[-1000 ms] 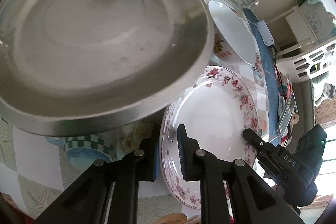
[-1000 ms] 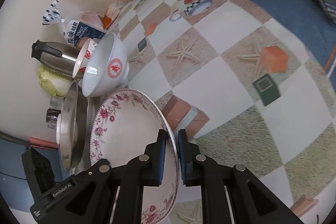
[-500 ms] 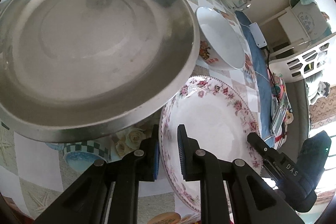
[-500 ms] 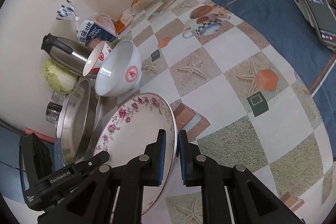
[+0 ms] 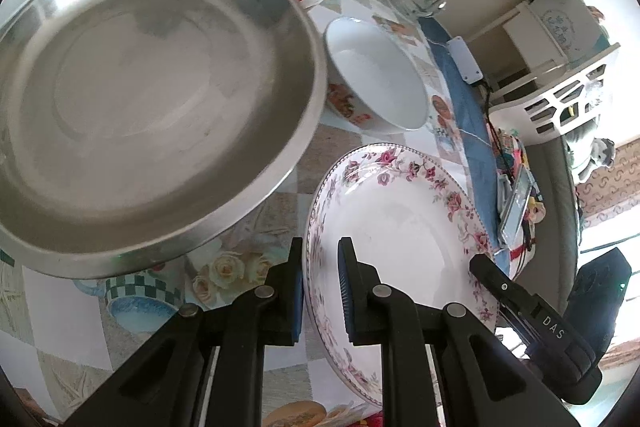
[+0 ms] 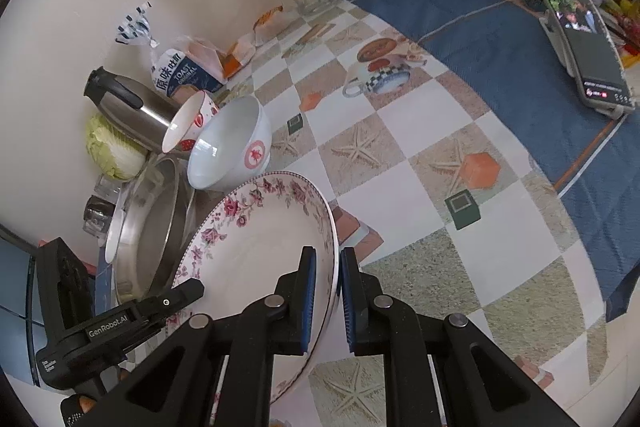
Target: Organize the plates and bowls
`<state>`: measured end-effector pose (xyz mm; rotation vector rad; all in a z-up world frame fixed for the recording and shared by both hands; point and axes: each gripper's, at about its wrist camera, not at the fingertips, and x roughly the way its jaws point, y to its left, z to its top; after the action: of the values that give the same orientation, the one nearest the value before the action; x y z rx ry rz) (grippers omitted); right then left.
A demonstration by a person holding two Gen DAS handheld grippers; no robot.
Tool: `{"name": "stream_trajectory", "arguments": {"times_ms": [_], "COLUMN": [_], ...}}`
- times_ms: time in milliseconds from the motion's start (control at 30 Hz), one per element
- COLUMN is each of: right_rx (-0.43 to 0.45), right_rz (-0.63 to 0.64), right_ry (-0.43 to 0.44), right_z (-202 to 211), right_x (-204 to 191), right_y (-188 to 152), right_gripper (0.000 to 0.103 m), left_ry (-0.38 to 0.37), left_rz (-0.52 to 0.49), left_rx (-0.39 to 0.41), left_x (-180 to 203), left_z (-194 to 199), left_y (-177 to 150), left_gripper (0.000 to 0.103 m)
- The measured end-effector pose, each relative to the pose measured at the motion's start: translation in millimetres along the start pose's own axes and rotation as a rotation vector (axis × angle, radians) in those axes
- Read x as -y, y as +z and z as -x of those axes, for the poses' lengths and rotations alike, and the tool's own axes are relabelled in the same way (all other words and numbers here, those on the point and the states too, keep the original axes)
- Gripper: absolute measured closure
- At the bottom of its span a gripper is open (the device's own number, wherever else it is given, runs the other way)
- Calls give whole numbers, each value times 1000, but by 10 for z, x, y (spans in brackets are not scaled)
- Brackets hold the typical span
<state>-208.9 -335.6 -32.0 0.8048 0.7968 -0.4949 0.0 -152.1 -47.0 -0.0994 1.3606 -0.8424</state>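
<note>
plate point(image 5: 404, 223): I see white, pink floral rim
steel pan point(image 5: 132, 99): plain silver-grey
large bowl point(image 6: 232, 143): white, red emblem
surface point(image 6: 420, 163): my view shows checked white and sandy squares with starfish
cloth point(image 6: 500, 39): blue

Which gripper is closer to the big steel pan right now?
Left. The left gripper grips the floral plate's rim on the side beside the steel pan; the right gripper grips the opposite rim, farther away.

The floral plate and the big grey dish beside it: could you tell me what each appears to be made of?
Floral plate: probably glazed ceramic, glossy white with a printed rose border. Grey dish: looks like stainless steel, with a dull brushed sheen, blurred reflections and a thin rolled rim.
</note>
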Motion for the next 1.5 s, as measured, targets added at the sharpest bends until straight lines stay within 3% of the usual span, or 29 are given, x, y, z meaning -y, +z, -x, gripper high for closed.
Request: {"name": "stream_trajectory", "arguments": {"times_ms": [633, 1200, 1500], "right_rx": [101, 72, 39], "right_rz": [64, 179, 243], "right_ry": [-13, 30, 54], "right_z": [349, 4, -293], "right_x": [-364, -1195, -1626], "right_y": [246, 486, 497], "right_gripper": [90, 90, 90], "left_ry": [-54, -74, -46], "left_rz": [-38, 115, 183], "left_rx": [110, 220, 270], "left_x": [114, -518, -880], "left_z": [371, 753, 938], "left_y": [207, 573, 729], "left_gripper": [87, 87, 87]}}
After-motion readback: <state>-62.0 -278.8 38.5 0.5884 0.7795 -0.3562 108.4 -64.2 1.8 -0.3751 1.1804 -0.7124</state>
